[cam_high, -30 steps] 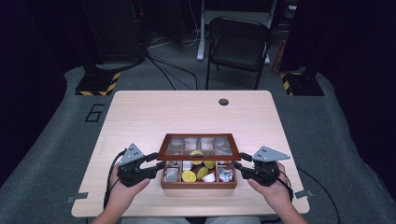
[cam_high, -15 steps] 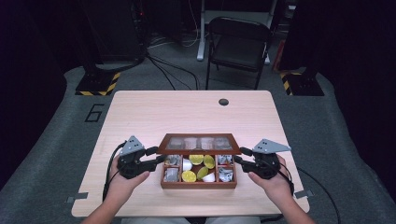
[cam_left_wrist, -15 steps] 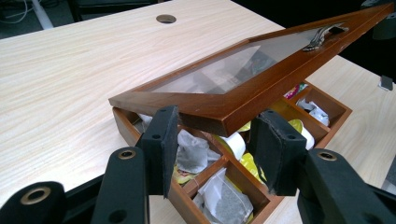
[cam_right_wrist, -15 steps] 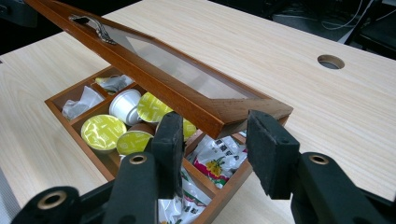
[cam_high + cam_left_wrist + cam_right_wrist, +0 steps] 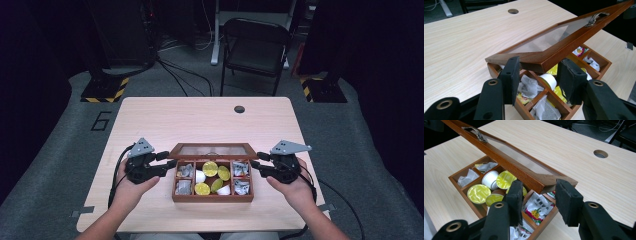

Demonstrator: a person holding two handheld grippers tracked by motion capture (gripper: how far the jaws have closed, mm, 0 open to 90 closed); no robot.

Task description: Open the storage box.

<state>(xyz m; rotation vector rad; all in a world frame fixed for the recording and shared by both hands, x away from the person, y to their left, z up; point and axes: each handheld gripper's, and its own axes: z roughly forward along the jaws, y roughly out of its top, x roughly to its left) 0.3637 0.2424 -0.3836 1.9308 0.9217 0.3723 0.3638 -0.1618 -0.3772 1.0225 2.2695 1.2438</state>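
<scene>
Wooden box (image 5: 212, 196) on desk (image 5: 200, 120): glass-paned lid (image 5: 554, 47) tilted up, left gripper (image 5: 539, 75) and right gripper (image 5: 537, 195) each pinching a lid end; yellow-topped pods (image 5: 505, 180) and tea bags (image 5: 529, 86) in compartments.

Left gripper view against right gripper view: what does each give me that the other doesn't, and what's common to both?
Left gripper view: the left tool clamped on one end of the lid, with tea bags nearest the camera. Right gripper view: the right tool clamped on the opposite end, with the yellow-topped capsules seen face-on beside a white capsule on its side. Shared: the glass-paned lid raised at a tilt over the open box, its metal handle, and the table's cable hole.
</scene>
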